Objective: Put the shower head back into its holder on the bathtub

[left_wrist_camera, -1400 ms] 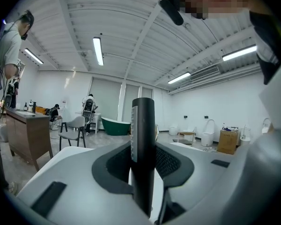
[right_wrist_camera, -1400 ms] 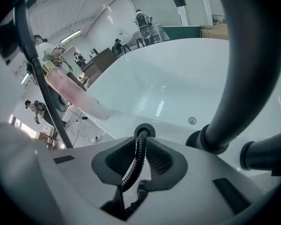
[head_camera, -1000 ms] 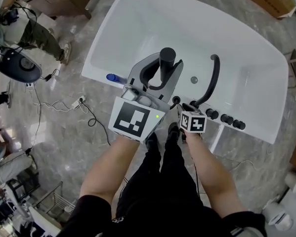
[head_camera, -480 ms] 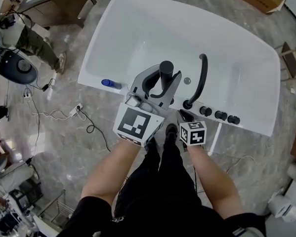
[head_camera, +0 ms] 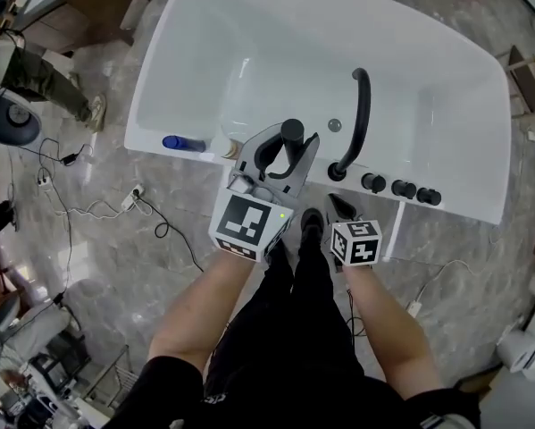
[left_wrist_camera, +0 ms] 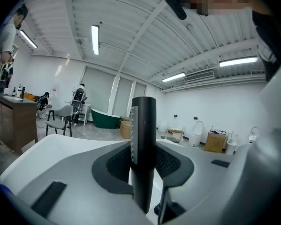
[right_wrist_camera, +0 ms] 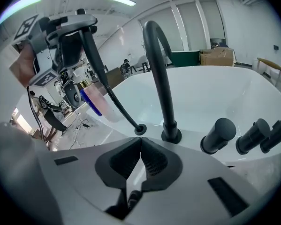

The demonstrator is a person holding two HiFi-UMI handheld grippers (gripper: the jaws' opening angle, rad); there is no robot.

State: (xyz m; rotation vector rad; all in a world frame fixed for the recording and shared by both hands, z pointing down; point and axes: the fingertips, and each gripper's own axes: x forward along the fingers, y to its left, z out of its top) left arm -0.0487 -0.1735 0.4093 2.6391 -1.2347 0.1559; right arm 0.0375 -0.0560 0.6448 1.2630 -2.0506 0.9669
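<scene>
Below the head camera, the white bathtub [head_camera: 446,206] lies across a marble floor [head_camera: 115,266]. The left claw [head_camera: 294,143] is over the near rim and has the black shower head [head_camera: 291,132] between its two jaws, up from the rim and not in its place. The right claw [head_camera: 338,206] is just on the near side of the rim, close to the base of the curved black faucet [head_camera: 361,105]. Three black knobs [head_camera: 401,189] stand in a row to the right of the faucet. A blue bottle [head_camera: 179,143] is at the rim on the left.

From the left gripper view, the shower head stands upright and both pads press on its sides; the jaws are apart only as wide as the handle.

From the right gripper view, the jaws have just been closing and their tips now meet, with nothing between them. Ahead of them, a black hose [right_wrist_camera: 107,90] comes down from the held shower head into a small black ring [right_wrist_camera: 140,129] on the rim, just beside the faucet base.
</scene>
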